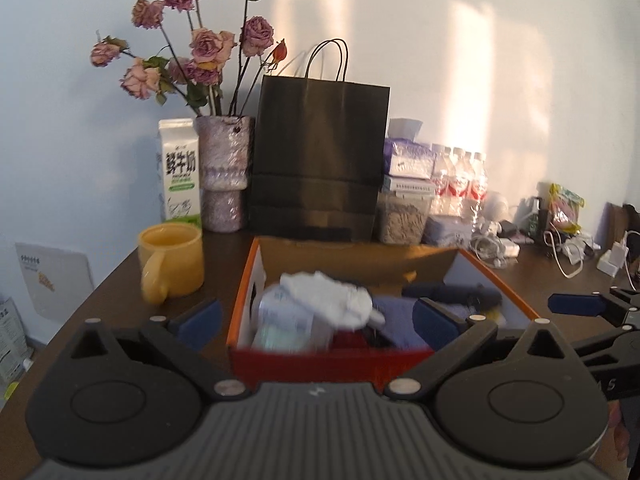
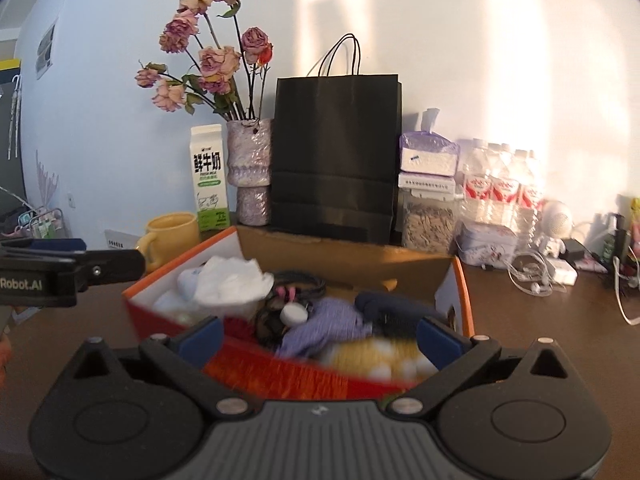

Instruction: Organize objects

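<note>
Dark desk (image 1: 100, 300) carries an orange box (image 2: 136, 312) near its front edge, already heaped with a white cloth (image 2: 230, 282), purple fabric (image 2: 320, 326) and blurred, perhaps yellow, oddments. Both grippers, left (image 1: 316, 318) and right (image 2: 318, 336), hover spread and empty. Cables (image 2: 528, 276) lie unsorted near the right edge.

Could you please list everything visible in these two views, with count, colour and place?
Orange cardboard box: one, orange-rimmed, table centre, holding jumbled items.
Crumpled white cloth: one, white, box left.
Lilac fabric: one, box middle.
Yellow ceramic mug: one, left of box.
Milk carton: one, white-green, behind mug.
Vase of dried roses: one, lilac, beside carton.
Black paper bag: one, behind box.
Water bottles: several, clear, red labels, right.
White cables: tangle, far right.
Left gripper: open, empty.
Right gripper: open, empty.
</note>
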`<action>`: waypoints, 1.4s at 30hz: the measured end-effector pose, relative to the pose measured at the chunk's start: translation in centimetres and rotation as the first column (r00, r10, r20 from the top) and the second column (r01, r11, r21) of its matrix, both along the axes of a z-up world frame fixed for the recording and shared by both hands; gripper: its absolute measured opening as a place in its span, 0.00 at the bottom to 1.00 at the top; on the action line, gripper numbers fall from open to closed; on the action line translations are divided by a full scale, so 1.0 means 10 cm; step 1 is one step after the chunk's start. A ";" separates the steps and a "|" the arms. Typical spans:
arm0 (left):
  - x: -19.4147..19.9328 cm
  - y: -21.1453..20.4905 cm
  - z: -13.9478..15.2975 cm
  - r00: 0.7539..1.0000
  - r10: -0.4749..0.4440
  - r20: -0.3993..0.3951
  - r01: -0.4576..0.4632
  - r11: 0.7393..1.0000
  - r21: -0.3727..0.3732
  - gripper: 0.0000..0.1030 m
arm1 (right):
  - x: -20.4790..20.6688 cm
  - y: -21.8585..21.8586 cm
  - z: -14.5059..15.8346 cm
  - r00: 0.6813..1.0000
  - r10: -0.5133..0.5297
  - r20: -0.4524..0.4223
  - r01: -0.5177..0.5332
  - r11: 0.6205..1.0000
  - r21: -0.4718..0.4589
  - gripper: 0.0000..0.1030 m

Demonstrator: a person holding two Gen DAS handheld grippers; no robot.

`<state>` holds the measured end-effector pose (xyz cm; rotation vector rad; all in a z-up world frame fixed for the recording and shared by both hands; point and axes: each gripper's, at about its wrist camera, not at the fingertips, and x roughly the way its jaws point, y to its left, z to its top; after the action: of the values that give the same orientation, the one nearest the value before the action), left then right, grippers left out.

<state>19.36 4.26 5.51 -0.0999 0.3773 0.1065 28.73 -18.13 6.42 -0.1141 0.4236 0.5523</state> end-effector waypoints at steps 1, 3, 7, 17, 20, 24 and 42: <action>-0.08 -0.01 -0.01 1.000 0.003 -0.010 -0.003 1.000 0.000 1.00 | -0.08 -0.03 0.00 1.000 -0.003 -0.007 0.003 1.000 0.003 1.00; -0.26 -0.03 -0.04 0.999 0.013 -0.034 -0.013 1.000 0.000 1.00 | -0.25 -0.10 -0.01 1.000 -0.009 -0.022 0.009 1.000 0.008 1.00; -0.57 -0.05 -0.13 0.998 0.031 -0.052 -0.032 0.999 -0.004 1.00 | -0.55 -0.19 -0.05 0.999 -0.008 -0.045 0.009 1.000 0.008 1.00; -0.95 -0.14 -0.24 0.996 0.030 -0.085 -0.028 0.999 0.014 1.00 | -0.96 -0.30 -0.08 0.998 0.001 -0.068 0.000 1.000 0.010 1.00; -0.99 -0.15 -0.23 0.997 0.026 -0.075 -0.025 1.000 0.016 1.00 | -1.00 -0.32 -0.07 0.998 -0.001 -0.066 0.002 1.000 0.009 1.00; -1.02 -0.18 -0.20 0.998 0.023 -0.064 -0.021 1.000 0.019 1.00 | -1.02 -0.33 -0.05 0.998 -0.004 -0.063 0.004 1.000 0.009 1.00; -1.00 -0.20 -0.20 0.997 0.023 -0.069 -0.022 1.000 0.021 1.00 | -1.03 -0.31 -0.04 0.998 -0.001 -0.062 0.001 1.000 0.007 1.00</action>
<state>9.32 2.28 3.54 -0.0805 0.4447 0.1365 18.43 -21.28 5.99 -0.0899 0.4821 0.5574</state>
